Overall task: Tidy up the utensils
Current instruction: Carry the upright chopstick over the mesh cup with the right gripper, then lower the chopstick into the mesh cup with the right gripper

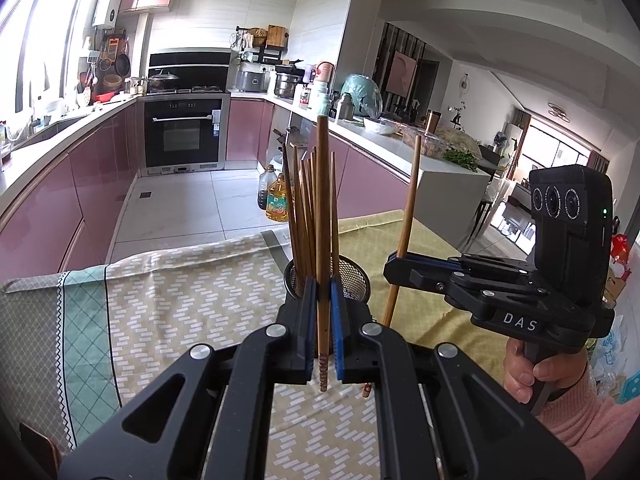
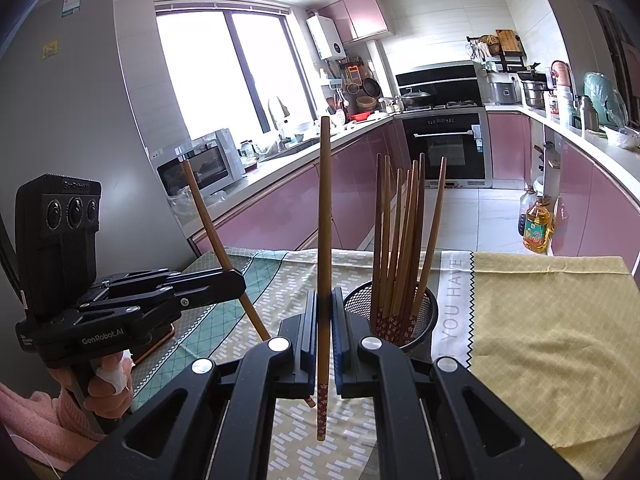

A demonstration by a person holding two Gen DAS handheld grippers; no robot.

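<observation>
My left gripper (image 1: 322, 300) is shut on a wooden chopstick (image 1: 322, 208), held upright above the table, just in front of a black mesh holder (image 1: 352, 276) with several chopsticks (image 1: 306, 216) standing in it. My right gripper (image 2: 325, 312) is shut on another upright chopstick (image 2: 325, 216); the holder (image 2: 424, 312) stands just to its right with several chopsticks (image 2: 404, 232) in it. In the left wrist view the right gripper (image 1: 394, 266) shows at right with its chopstick (image 1: 410, 204). In the right wrist view the left gripper (image 2: 240, 282) shows at left with its tilted chopstick (image 2: 208, 224).
The table is covered by a patterned cloth (image 1: 180, 300) and a yellow cloth (image 2: 552, 340). Oil bottles (image 1: 276, 200) stand on the kitchen floor beyond the table edge. Pink cabinets and counters (image 2: 304, 184) line the room behind.
</observation>
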